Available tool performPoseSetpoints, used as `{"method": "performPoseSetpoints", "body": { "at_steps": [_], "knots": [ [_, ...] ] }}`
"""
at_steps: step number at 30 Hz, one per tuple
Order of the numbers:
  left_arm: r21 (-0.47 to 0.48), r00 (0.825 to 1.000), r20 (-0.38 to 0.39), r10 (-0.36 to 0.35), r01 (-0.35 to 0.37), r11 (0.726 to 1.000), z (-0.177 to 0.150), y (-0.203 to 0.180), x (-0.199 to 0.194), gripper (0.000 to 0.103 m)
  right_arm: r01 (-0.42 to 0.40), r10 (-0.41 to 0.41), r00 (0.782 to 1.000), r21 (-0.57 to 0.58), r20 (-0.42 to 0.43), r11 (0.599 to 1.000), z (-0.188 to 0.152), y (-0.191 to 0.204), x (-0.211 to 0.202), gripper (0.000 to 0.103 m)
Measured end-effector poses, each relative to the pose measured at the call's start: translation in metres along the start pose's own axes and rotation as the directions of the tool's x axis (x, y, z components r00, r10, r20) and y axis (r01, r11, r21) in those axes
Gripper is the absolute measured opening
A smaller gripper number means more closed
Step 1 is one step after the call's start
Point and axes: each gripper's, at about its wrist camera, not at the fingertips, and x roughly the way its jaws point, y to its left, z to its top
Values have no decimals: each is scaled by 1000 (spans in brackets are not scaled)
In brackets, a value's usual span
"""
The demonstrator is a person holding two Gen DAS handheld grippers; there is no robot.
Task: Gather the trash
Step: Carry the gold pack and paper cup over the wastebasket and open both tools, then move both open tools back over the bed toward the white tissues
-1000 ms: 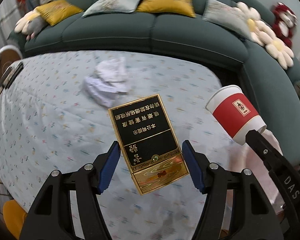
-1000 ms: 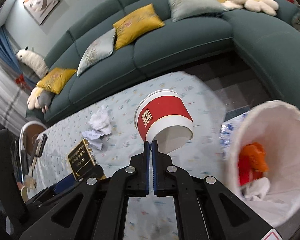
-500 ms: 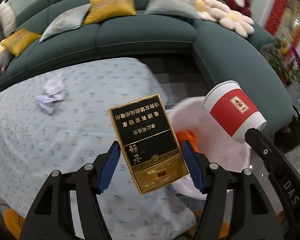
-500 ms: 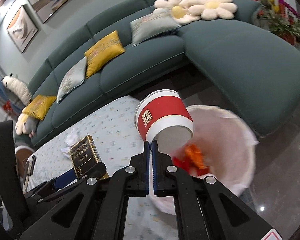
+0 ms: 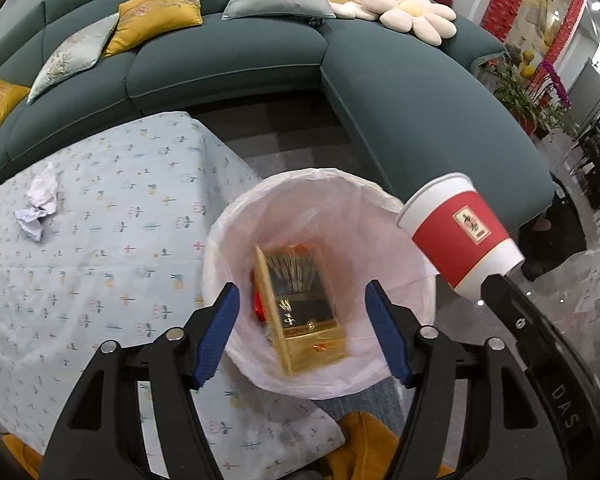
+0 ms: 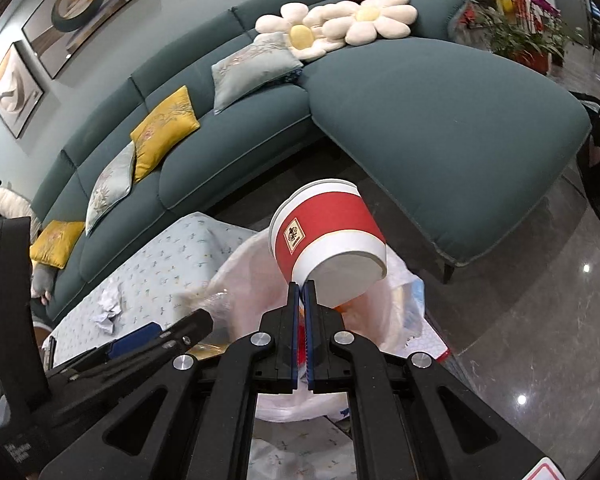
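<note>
My left gripper (image 5: 302, 320) is open and empty above a white-lined trash bin (image 5: 224, 256). A black and gold cigarette box (image 5: 304, 312) lies blurred inside the bin, below the jaws. My right gripper (image 6: 302, 294) is shut on the bottom rim of a red and white paper cup (image 6: 328, 232), held tilted over the bin (image 6: 396, 300). The cup also shows at the right of the left wrist view (image 5: 460, 236). Crumpled white paper (image 5: 40, 204) lies on the table at the left; it also shows in the right wrist view (image 6: 110, 308).
A table with a light floral cloth (image 5: 100, 240) stands left of the bin. A dark green sofa (image 5: 420, 92) with cushions curves behind and to the right. Glossy floor (image 6: 520, 340) lies at the right.
The left gripper has moved over the bin, opened and let go of the cigarette box, which has dropped into the bin. The right gripper has carried the cup over the bin.
</note>
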Motion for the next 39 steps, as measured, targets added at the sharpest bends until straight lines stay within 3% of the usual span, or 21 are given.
{"method": "performPoseSetpoints", "body": {
  "at_steps": [4, 22, 25, 39],
  "knots": [
    [-15, 1000, 18, 12, -12, 1000, 1, 1, -1, 69, -3, 3, 1000, 6, -4, 1000, -1, -5, 2, 3],
    [-77, 998, 8, 65, -64, 995, -6, 34, -2, 70, -35, 34, 998, -26, -44, 999, -3, 19, 19, 3],
    [-86, 997, 7, 71, -70, 994, -7, 40, -3, 70, -39, 38, 998, -22, -52, 999, -3, 23, 20, 9],
    [-147, 996, 25, 86, -81, 986, -15, 71, -20, 70, -14, 8, 998, -76, -70, 997, -13, 54, 16, 10]
  ]
}}
